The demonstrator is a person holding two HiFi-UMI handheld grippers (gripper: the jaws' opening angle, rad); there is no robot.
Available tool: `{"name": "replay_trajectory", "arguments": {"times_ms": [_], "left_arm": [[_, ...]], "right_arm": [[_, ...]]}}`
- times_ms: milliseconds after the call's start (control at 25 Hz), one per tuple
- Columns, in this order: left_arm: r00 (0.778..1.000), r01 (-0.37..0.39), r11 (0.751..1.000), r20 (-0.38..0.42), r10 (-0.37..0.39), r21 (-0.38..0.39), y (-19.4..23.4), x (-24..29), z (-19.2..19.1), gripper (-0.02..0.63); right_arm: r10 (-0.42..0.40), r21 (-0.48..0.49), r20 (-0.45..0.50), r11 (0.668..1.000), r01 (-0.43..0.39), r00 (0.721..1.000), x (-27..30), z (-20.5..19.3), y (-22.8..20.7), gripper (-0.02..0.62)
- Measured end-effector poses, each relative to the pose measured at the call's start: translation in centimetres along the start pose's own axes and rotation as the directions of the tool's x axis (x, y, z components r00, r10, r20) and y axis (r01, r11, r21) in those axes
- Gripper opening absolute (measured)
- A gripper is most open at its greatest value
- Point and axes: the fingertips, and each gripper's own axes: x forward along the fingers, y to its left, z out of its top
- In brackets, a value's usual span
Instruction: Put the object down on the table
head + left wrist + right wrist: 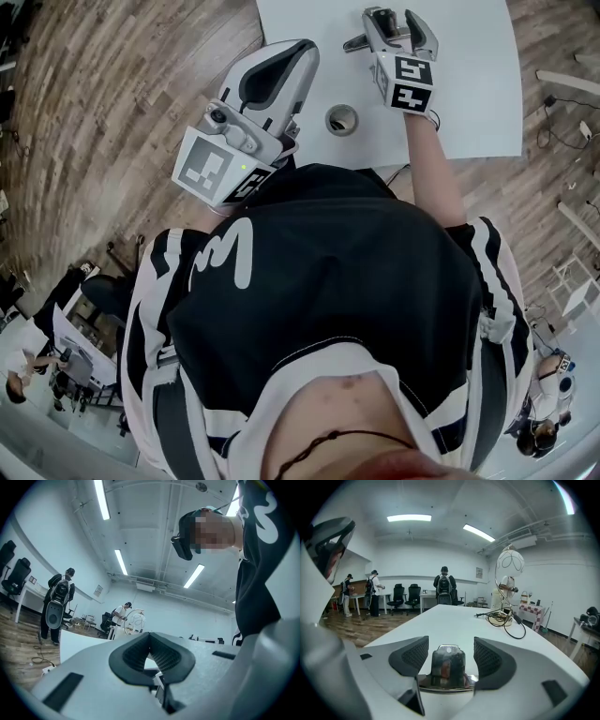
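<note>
A small shiny metal object (447,667) sits between the jaws of my right gripper (450,644), low over the white table (454,620). The jaws stand apart, with a gap showing on each side of the object. In the head view the right gripper (398,17) is over the table (469,84), and a metal part of the object (357,42) sticks out at its left. My left gripper (296,51) is held up off the table's near left corner. Its pads meet and hold nothing, and in its own view the left gripper (150,640) points up at the ceiling.
A grey ring-shaped roll (341,120) lies on the table near its front edge, between the two grippers. Farther along the table are a coiled black cable (506,617) and a wire globe on a stand (509,564). People, desks and office chairs (405,595) stand at the room's back.
</note>
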Motion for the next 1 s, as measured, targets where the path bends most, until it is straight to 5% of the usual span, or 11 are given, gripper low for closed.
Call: {"name": "replay_trajectory", "arguments": {"times_ms": [240, 1000], "left_arm": [[0.999, 0.035, 0.999, -0.006, -0.035, 0.005, -2.2, 1.3, -0.6, 0.005], [0.998, 0.057, 0.998, -0.002, -0.057, 0.026, -4.0, 2.2, -1.1, 0.005]], "right_arm": [[0.017, 0.088, 0.09, 0.996, -0.025, 0.996, -3.0, 3.2, -0.8, 0.288], [0.028, 0.075, 0.32, 0.996, -0.055, 0.947, -12.2, 11.4, 0.4, 0.288]]}}
